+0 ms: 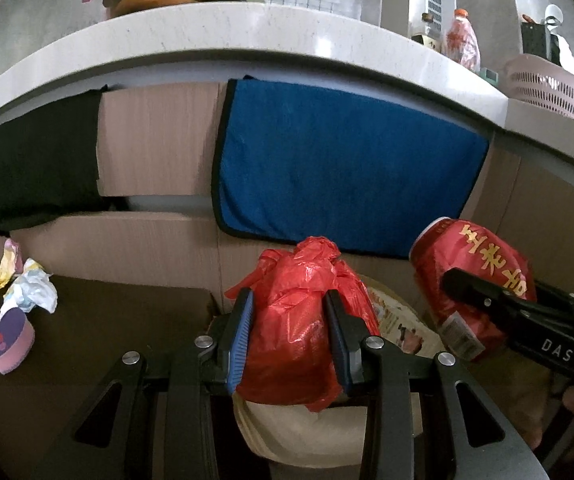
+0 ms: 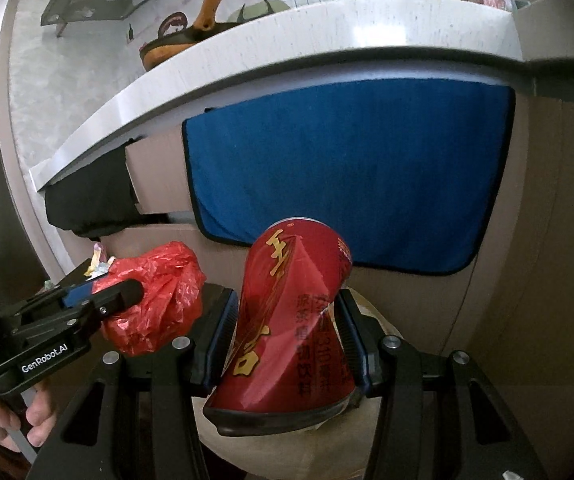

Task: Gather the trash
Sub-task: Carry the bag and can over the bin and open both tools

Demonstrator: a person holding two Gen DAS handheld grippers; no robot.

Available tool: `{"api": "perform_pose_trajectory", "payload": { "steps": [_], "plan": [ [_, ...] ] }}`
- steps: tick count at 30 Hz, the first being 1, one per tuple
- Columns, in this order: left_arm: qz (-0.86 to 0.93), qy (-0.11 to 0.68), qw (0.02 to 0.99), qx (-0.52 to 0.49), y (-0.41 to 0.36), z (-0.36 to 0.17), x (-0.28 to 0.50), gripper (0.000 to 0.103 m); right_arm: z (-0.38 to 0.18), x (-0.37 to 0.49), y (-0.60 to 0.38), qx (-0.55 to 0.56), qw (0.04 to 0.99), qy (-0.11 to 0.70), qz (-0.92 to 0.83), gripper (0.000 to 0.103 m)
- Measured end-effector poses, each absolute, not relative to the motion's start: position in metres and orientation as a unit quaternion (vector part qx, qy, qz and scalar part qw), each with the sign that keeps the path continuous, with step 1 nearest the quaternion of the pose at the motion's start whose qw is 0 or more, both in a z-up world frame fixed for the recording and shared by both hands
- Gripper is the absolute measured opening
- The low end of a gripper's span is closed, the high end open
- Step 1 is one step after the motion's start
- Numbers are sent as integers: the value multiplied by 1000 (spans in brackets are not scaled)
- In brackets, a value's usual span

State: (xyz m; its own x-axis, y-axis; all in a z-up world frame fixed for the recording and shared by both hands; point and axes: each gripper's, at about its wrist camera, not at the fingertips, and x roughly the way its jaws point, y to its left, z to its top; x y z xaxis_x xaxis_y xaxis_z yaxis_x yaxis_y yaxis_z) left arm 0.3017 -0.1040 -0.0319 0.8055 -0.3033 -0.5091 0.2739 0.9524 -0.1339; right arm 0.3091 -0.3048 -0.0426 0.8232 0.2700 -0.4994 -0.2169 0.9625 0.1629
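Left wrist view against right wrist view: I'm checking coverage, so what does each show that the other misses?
Only the left wrist view shows the purple sponge, the crumpled white paper and a pink basket. Only the right wrist view shows a hand gripping the left claw's handle. Both show the red plastic bag in the left claw, the dented red can in the right claw, and the blue towel.

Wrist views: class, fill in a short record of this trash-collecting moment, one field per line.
left hand-held gripper: shut on red bag
right hand-held gripper: shut on dented red can
below both: round white bin
left on dark surface: crumpled paper, pink sponge
behind: blue towel hanging under white counter
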Motion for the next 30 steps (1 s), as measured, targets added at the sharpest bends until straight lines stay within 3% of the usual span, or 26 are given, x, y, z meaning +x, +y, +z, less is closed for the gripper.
{"api": "perform_pose_trajectory", "payload": {
  "steps": [26,30],
  "plan": [
    [-170,346,920,-67,-109,-78,352,36,-95,356,-306,91,931,332,122,47],
    [-209,351,908,-87,-108,-80,360,42,-99,358,-311,100,930,333,121,47]
  ]
}}
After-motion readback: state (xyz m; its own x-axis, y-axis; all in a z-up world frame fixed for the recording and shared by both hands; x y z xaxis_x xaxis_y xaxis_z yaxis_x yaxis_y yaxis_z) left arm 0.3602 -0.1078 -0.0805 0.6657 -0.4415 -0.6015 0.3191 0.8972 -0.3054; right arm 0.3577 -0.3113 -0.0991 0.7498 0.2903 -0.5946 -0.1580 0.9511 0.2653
